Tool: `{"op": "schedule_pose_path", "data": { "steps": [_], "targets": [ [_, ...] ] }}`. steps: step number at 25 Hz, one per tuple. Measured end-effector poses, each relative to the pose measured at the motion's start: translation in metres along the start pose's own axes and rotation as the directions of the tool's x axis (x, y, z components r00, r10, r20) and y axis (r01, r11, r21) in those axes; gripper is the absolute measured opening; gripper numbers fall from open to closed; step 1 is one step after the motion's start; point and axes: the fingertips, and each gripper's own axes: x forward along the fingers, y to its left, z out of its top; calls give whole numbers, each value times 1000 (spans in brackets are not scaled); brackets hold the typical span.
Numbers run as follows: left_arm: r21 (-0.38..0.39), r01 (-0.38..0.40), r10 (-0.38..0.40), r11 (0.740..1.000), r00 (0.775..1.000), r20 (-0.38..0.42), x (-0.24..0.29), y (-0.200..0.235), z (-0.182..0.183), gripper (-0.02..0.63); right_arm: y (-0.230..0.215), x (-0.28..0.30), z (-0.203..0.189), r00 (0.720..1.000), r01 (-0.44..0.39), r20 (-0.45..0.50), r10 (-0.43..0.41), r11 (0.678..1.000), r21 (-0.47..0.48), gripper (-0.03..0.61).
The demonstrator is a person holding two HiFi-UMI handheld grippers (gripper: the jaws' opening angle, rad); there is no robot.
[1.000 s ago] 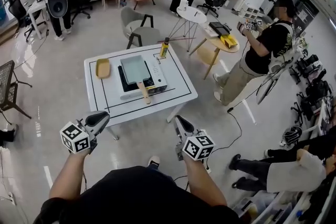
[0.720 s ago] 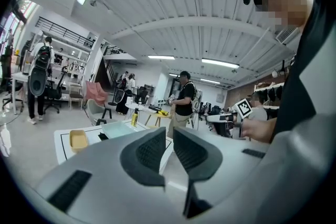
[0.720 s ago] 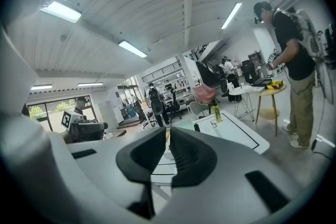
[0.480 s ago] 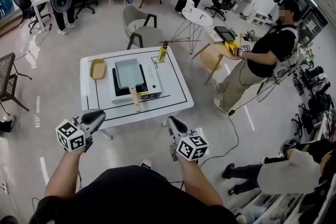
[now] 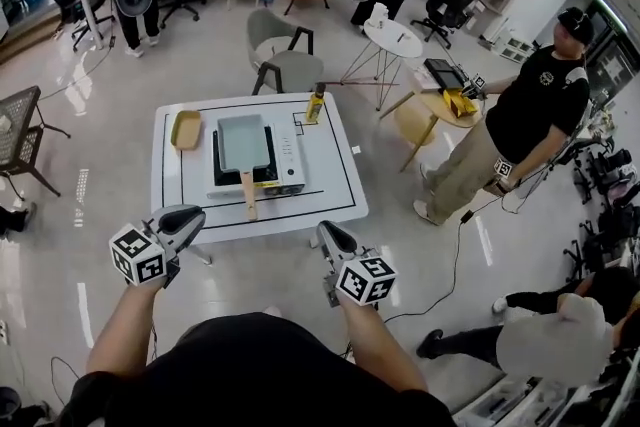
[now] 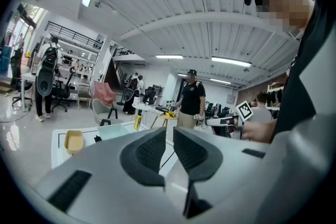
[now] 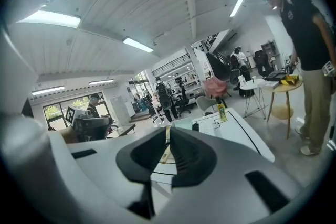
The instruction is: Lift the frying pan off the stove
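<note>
A pale rectangular frying pan (image 5: 243, 141) with a wooden handle (image 5: 247, 194) sits on a white portable stove (image 5: 284, 160) on the white table (image 5: 335, 180). The handle points toward me. In the left gripper view the pan (image 6: 113, 130) shows beyond the jaws. Both grippers hang short of the table's near edge, apart from the pan. My left gripper (image 5: 190, 214) is shut and holds nothing. My right gripper (image 5: 327, 232) is shut and empty too; its own view shows the wooden handle (image 7: 168, 139) past the jaws.
A yellow tray (image 5: 186, 129) lies left of the stove and a yellow bottle (image 5: 316, 102) stands at the table's far edge. A grey chair (image 5: 285, 57) stands behind the table. A person in black (image 5: 525, 120) stands to the right by a small round table (image 5: 437, 104).
The table and pan have drawn nearer and shifted left in the head view. Both grippers stay shut, their tips now closer to the table's near edge. The person at right lowered the arms.
</note>
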Motion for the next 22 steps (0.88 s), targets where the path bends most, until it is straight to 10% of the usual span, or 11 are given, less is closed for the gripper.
{"op": "schedule_pose_path", "data": {
  "steps": [22],
  "targets": [
    [-68, -51, 52, 996, 999, 4, 40, -7, -12, 52, -34, 24, 9, 994, -101, -50, 101, 995, -6, 28]
  ]
}}
